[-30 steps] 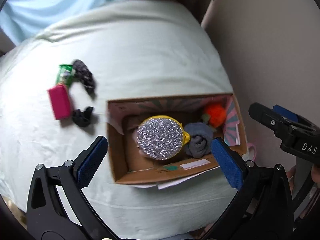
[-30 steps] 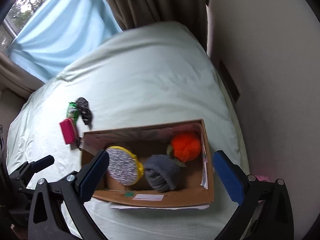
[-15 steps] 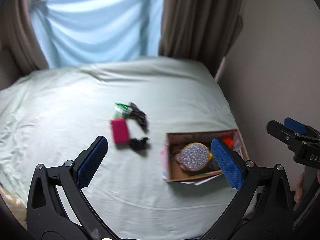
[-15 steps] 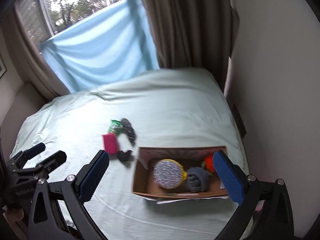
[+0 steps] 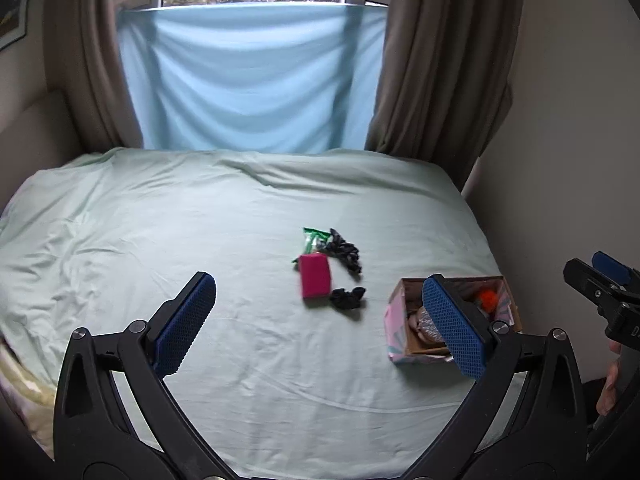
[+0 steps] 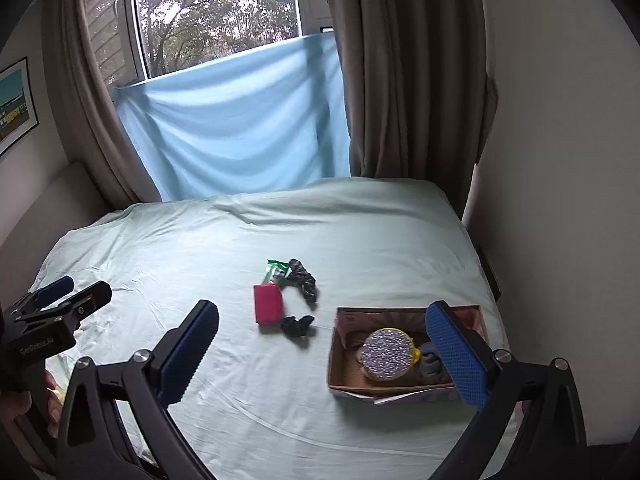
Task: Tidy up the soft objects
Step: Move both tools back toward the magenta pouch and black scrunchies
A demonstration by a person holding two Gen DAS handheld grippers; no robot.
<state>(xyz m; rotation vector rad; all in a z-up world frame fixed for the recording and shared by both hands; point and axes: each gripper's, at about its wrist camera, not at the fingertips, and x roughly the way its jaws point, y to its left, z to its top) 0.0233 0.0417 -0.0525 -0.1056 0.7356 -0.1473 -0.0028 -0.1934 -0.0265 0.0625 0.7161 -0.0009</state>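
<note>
A cardboard box (image 6: 348, 384) (image 5: 398, 312) sits on the bed's right side. It holds a silver-and-yellow round pad (image 6: 387, 354), a grey soft bundle (image 6: 428, 364) and an orange pompom (image 5: 487, 298). On the sheet left of the box lie a pink sponge (image 6: 267, 303) (image 5: 315, 276), a green packet (image 6: 276, 270) (image 5: 314, 238), a black patterned scrunchie (image 6: 304, 280) (image 5: 345, 254) and a small black cloth (image 6: 297, 325) (image 5: 347, 298). My left gripper (image 5: 320, 324) is open and empty, held high above the bed. My right gripper (image 6: 326, 352) is open and empty too.
The bed has a pale green sheet (image 5: 200, 240). A blue cloth (image 6: 240, 128) hangs over the window, with brown curtains (image 6: 408, 80) at both sides. A wall (image 6: 560, 160) runs close along the bed's right edge.
Both grippers have pulled back and up from the box, so the whole bed and window now show. The objects have not moved. Both grippers stay open.
</note>
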